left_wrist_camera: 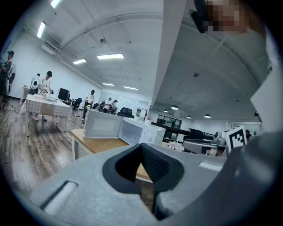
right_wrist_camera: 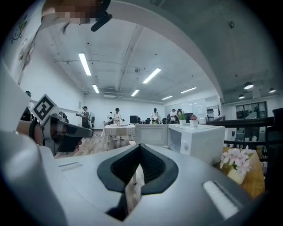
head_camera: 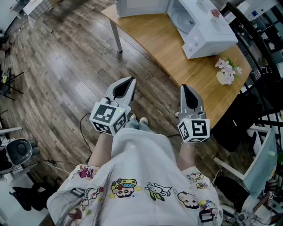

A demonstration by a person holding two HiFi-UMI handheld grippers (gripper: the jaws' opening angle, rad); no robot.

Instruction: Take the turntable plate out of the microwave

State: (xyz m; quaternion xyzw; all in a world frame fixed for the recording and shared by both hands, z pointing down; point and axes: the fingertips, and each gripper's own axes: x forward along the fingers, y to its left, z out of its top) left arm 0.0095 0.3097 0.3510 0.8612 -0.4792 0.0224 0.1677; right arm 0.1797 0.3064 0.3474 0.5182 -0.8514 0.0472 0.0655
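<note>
A: Nearest first: how do the tools stand?

B: Two of them, the left gripper (head_camera: 130,82) and the right gripper (head_camera: 185,88), both closed on nothing and short of the wooden table (head_camera: 174,62).

A: And the plate?

B: One turntable plate (head_camera: 180,20), at one o'clock inside the single open microwave (head_camera: 208,31). It is likely glass, so heavy, slick and breakable. Its rim looks the best place to pinch it.

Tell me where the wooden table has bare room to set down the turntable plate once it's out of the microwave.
The widest bare stretch of the wooden table lies in front of the microwave, from its open door to the near edge. A smaller patch lies nearer you than the flower vase. It is crowded between vase and microwave.
</note>
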